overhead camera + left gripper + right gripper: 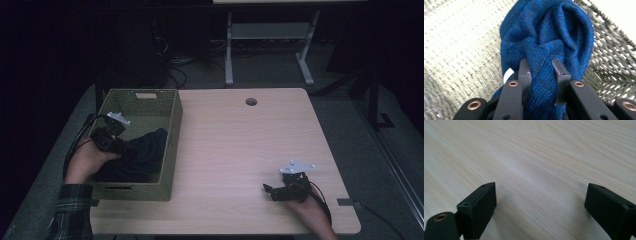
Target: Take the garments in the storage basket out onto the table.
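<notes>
A dark blue knitted garment (142, 152) lies inside a woven green basket (170, 150) at the table's left. My left gripper (125, 146) reaches into the basket and is shut on a fold of that blue knit (549, 42), which bulges up between the two black jaws, with my left gripper (541, 68) pinching it. A small white tag (508, 74) peeks out beside the left jaw. My right gripper (270, 190) rests low over the bare wooden tabletop near the front right, jaws wide apart, and my right gripper (540, 195) has nothing between its fingers.
The pale wooden table (240, 145) has a round cable hole (251, 102) near its far edge. The basket's woven walls (614, 57) rise close around the garment. Beyond the table stands a white desk frame (270, 45) on a dark floor.
</notes>
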A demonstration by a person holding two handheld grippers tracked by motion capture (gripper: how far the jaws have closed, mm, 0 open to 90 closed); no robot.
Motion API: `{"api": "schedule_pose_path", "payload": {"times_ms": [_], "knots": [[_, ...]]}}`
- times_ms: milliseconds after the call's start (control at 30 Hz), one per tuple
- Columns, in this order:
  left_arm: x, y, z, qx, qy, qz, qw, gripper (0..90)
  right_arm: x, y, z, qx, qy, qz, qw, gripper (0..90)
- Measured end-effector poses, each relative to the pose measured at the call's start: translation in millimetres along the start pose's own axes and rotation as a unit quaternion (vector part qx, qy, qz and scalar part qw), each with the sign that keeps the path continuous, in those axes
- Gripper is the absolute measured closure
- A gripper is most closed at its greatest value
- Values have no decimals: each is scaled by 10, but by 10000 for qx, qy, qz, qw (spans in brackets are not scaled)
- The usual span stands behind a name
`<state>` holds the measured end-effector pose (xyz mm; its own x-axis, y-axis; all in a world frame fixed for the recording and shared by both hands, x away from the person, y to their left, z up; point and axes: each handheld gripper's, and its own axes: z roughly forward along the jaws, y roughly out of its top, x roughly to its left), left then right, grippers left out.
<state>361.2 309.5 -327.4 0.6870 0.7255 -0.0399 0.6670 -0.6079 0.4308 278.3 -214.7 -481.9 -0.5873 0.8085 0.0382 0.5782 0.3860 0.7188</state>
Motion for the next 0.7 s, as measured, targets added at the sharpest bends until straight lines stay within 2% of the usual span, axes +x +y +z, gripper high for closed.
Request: {"api": "schedule_pose_path", "payload": {"times_ms": [100, 333, 700], "knots": [[-15, 41, -99, -29, 60, 64, 10000, 735, 0, 0, 1, 0, 1, -1, 10000, 101], [-31, 103, -348, -202, 135, 68, 9997, 738, 1, 0, 0, 3, 5, 6, 10000, 101], [-46, 205, -612, -326, 200, 189, 9991, 739, 1, 0, 0, 1, 6, 8, 10000, 101]]}}
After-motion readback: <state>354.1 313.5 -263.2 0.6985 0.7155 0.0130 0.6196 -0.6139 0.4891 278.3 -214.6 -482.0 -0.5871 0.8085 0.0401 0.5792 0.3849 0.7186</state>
